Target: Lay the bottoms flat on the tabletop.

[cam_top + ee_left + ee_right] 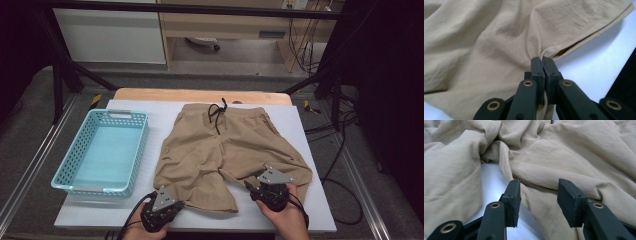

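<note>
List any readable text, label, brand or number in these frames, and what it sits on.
No readable text anywhere.
Shorts: plain tan fabric with a black drawstring, no visible tag or print in any view.
Basket: plain turquoise plastic, no label.
Yellow-and-black markers on the floor: striped pattern only, no words.
Wall socket plate at the top edge: too small and blurred to read.
Left tongs and right tongs: no markings.

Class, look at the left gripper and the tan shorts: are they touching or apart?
Touching. The left gripper view shows the left gripper with its jaws shut on a bunched fold at the hem of the shorts, the cloth pinched between them.
</note>
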Tool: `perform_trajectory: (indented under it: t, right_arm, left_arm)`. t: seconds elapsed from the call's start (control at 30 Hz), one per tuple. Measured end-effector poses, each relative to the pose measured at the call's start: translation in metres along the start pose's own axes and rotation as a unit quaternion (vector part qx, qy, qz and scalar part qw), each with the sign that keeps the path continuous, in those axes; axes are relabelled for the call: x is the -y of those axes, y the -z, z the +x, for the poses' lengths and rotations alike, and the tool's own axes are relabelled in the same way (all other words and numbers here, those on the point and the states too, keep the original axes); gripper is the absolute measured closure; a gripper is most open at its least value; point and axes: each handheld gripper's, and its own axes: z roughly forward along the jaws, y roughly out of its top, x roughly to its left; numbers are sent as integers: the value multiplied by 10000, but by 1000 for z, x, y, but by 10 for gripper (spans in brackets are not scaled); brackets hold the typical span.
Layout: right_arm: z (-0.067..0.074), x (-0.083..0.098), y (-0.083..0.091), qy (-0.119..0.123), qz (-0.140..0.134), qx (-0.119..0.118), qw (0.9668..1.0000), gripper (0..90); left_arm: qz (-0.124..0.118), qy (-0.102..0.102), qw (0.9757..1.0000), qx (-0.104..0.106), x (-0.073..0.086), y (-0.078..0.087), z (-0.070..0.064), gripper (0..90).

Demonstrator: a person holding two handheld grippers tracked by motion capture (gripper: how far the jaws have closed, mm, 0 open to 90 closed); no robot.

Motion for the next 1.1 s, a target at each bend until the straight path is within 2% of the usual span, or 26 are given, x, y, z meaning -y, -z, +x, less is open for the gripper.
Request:
perform_trajectory:
  t: [0.2,0.37,0.5,0.63,0.77,0.93,1.1]
  right_arm:
    - [1,-1,1,-10,-34,-23,10000,537]
    - [2,-2,0,-14,-14,-65,10000,541]
    - [3,-1,-1,13,30,-104,9999,548]
    - [3,0,-2,32,87,-147,9998,558]
    - [4,2,-3,46,153,-222,9996,555]
    - [5,5,-8,148,337,-283,9989,519]
    - [3,8,-16,162,512,-269,9982,500]
  left_arm:
    - [270,-156,9994,-117,6,15,16,876]
    - [321,17,9991,-269,21,32,32,876]
    - [278,156,9992,-257,26,38,33,868]
    - [101,242,9994,-242,24,39,30,751]
    - [-223,387,9984,-332,14,42,30,587]
    - [-439,432,9973,-407,-8,37,32,512]
    - [-573,341,9972,-352,-32,21,31,464]
